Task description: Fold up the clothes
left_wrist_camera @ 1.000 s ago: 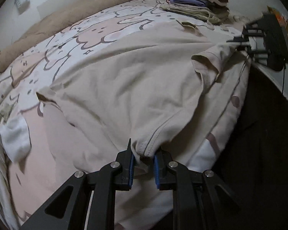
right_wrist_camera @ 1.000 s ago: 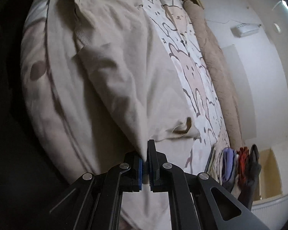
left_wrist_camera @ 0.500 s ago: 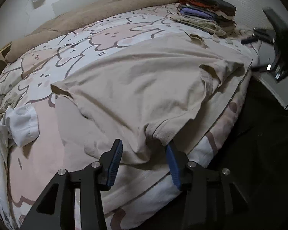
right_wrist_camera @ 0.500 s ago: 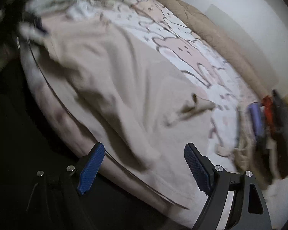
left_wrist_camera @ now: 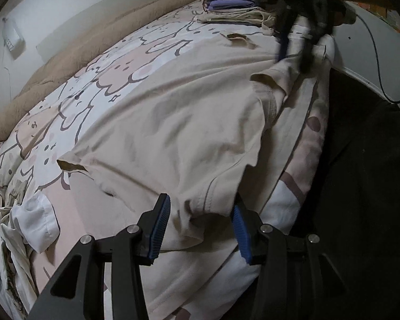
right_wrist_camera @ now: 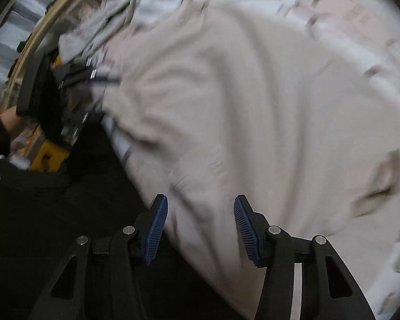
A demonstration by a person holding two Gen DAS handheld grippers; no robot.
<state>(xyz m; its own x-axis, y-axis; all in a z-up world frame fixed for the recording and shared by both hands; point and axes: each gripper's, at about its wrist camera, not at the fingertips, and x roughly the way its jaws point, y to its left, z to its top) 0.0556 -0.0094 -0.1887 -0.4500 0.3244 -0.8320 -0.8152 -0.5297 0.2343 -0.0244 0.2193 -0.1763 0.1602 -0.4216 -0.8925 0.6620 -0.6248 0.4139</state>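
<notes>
Shirt (left_wrist_camera: 173, 122) lies spread flat on bed (left_wrist_camera: 304, 194) (soft, limp, light). Left gripper (left_wrist_camera: 200, 224) and right gripper (right_wrist_camera: 200, 224) gape wide, empty. Best hold: hem corners.

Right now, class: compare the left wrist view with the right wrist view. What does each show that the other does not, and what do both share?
Only the left wrist view shows the stack of folded clothes at the far end of the bed, the brown blanket along the wall, and the right gripper over the shirt's far edge. Only the right wrist view, which is blurred, shows a yellow object on the floor and the left gripper from the side. Both show the beige T-shirt spread on the patterned bed cover, and open blue-padded jaws.
</notes>
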